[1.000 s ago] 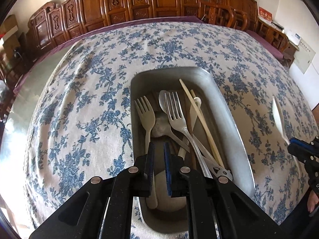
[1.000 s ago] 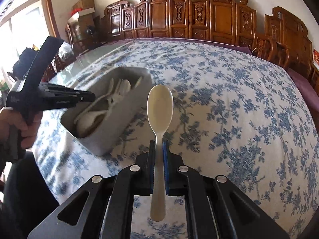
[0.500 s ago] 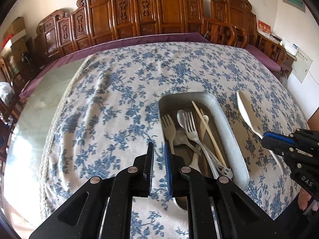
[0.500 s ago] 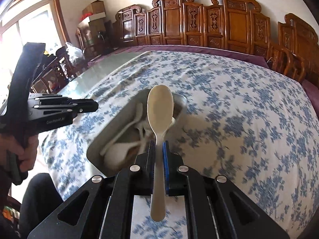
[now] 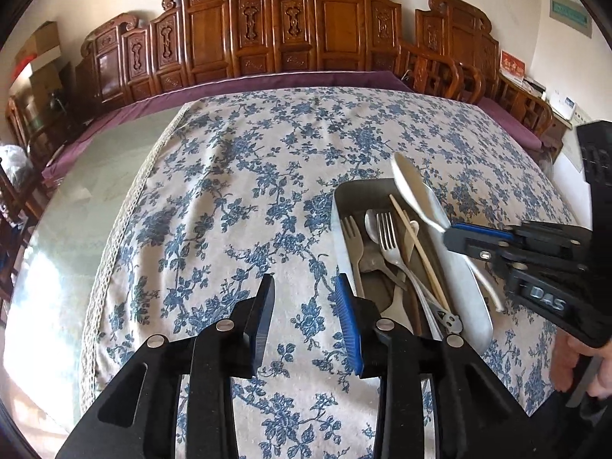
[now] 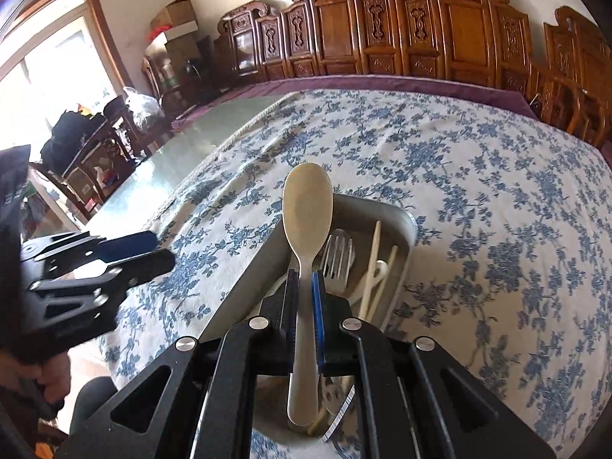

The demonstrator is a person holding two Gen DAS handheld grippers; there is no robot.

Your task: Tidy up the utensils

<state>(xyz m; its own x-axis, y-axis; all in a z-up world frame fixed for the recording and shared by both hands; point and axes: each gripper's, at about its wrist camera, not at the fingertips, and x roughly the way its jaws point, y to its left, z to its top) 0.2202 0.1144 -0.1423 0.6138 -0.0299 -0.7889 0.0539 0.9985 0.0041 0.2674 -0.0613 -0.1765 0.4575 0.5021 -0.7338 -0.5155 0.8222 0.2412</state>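
I see bench (image 5: 237, 176) under blue floral cloth, filling centre of both views. Metal tray (image 5: 464, 287) right of centre in left view, holding forks (image 5: 386, 229), chopsticks (image 5: 417, 244). My left tongs (image 5: 306, 313) just opening, nothing between jaws, over cloth left of tray. My right tongs (image 6: 305, 306) clamped on cream spoon (image 6: 306, 206), spoon above tray.

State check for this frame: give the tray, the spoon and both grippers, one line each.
Metal tray: on the tablecloth, holding forks and chopsticks.
Cream spoon: clamped by its handle, above the tray.
Right gripper: shut on the spoon.
Left gripper: jaws just opening, nothing between them.
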